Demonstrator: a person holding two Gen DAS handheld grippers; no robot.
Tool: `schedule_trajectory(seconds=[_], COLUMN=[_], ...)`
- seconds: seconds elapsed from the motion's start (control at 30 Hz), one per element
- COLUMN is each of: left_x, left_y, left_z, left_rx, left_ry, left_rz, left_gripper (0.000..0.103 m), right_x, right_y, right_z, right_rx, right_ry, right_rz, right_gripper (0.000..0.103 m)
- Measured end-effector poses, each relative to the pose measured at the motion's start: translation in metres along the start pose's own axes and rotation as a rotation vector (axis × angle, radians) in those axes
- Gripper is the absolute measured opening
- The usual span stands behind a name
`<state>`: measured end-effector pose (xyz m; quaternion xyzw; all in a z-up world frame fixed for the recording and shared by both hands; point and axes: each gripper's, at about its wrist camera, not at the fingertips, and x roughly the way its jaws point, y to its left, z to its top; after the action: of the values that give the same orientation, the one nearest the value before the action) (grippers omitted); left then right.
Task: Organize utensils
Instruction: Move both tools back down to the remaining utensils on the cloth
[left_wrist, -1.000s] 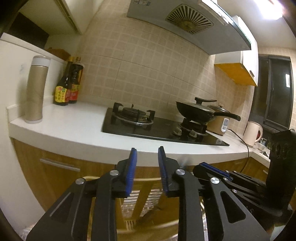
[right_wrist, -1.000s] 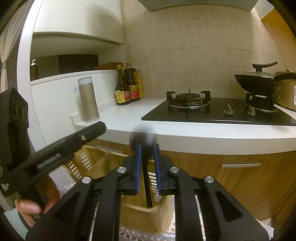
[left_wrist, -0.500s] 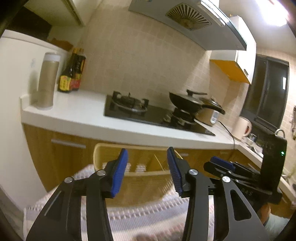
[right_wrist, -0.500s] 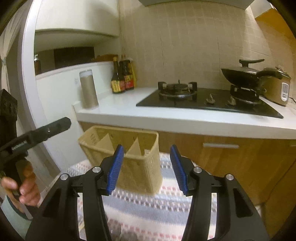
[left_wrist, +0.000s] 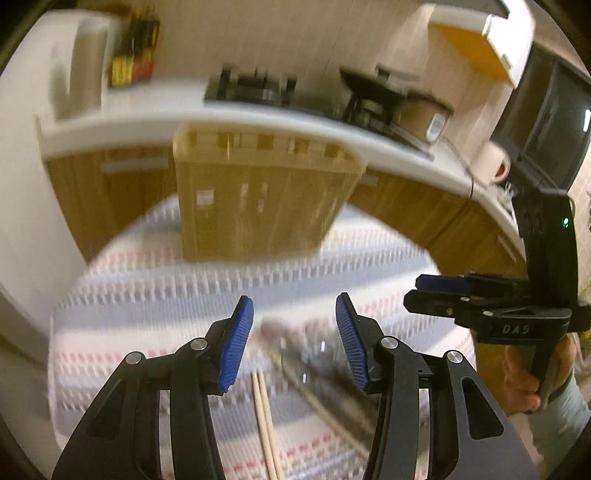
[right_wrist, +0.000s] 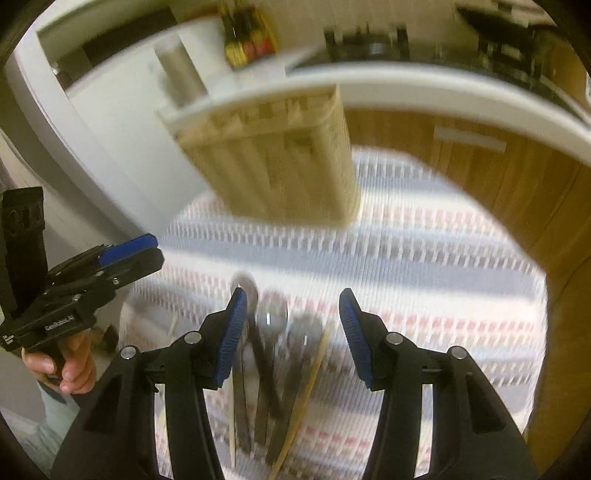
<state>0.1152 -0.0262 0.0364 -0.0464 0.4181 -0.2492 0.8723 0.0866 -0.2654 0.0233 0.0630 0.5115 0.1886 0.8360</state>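
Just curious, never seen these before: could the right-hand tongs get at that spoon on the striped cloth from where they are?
Probably yes: the right tongs stand open and empty above the spoon, with nothing covering it, though other utensils lie close beside it.

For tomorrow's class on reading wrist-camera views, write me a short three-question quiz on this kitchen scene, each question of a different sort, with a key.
1. True or false: the right gripper is shut on a spoon.
2. Where does the holder stand? A) on the striped cloth B) on the counter C) in a hand
3. Fill in: the chopsticks lie on the ____.

Key: 1 false, both grippers are open and empty, the left gripper too; 2 A; 3 cloth.
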Motion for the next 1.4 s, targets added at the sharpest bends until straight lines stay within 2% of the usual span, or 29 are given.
schedule_trajectory(seconds=[0.13,0.2,0.27,0.47,0.67,0.8,0.87,0.9,0.93,0.97,1.0,1.17,1.27,1.4], left_x=[0.026,0.036,0.044,0.069,0.088,0.095,0.095,0.095,0.093,0.092,0.090,0.074,0.067,0.059], left_y=[0.015,0.022,0.024,0.019,0.010,0.003,0.001,-0.001,-0.002,-0.003,-0.004,-0.004,-0.002,0.003], left_z=[-0.017,-0.022,-0.025,-0.027,-0.028,-0.028,-0.028,-0.027,-0.027,-0.026,-0.025,-0.019,-0.016,-0.017], left_rx=[-0.062,-0.092,-0.099,-0.081,-0.066,-0.041,-0.035,-0.030,-0.026,-0.023,-0.023,-0.002,0.030,0.120], left_ry=[0.122,0.158,0.176,0.233,0.271,0.270,0.266,0.262,0.257,0.253,0.249,0.240,0.247,0.309], left_rz=[-0.035,-0.051,-0.058,-0.034,-0.016,0.017,0.022,0.026,0.027,0.024,0.016,-0.051,-0.062,-0.059], left_gripper=[0.040,0.038,0.038,0.033,0.032,0.021,0.010,0.009,0.007,0.005,0.004,0.002,0.002,0.002], right_x=[0.027,0.038,0.044,0.059,0.069,0.078,0.081,0.083,0.083,0.085,0.089,0.092,0.087,0.087], right_y=[-0.010,-0.016,-0.018,-0.019,-0.011,-0.003,0.003,0.005,0.008,0.010,0.009,0.017,0.020,0.019], right_z=[-0.018,-0.027,-0.029,-0.035,-0.035,-0.030,-0.030,-0.031,-0.031,-0.032,-0.031,-0.033,-0.038,-0.039], right_rx=[0.059,0.088,0.095,0.084,0.052,0.023,0.003,-0.011,-0.021,-0.031,-0.039,-0.087,-0.101,-0.114], right_ry=[0.139,0.189,0.217,0.266,0.275,0.276,0.275,0.273,0.272,0.273,0.278,0.270,0.271,0.274], right_rz=[0.023,0.024,0.013,-0.028,-0.066,-0.100,-0.115,-0.122,-0.126,-0.132,-0.136,-0.152,-0.154,-0.162], right_gripper=[0.048,0.045,0.037,0.029,0.026,0.021,0.019,0.018,0.016,0.008,0.004,0.004,0.004,0.004])
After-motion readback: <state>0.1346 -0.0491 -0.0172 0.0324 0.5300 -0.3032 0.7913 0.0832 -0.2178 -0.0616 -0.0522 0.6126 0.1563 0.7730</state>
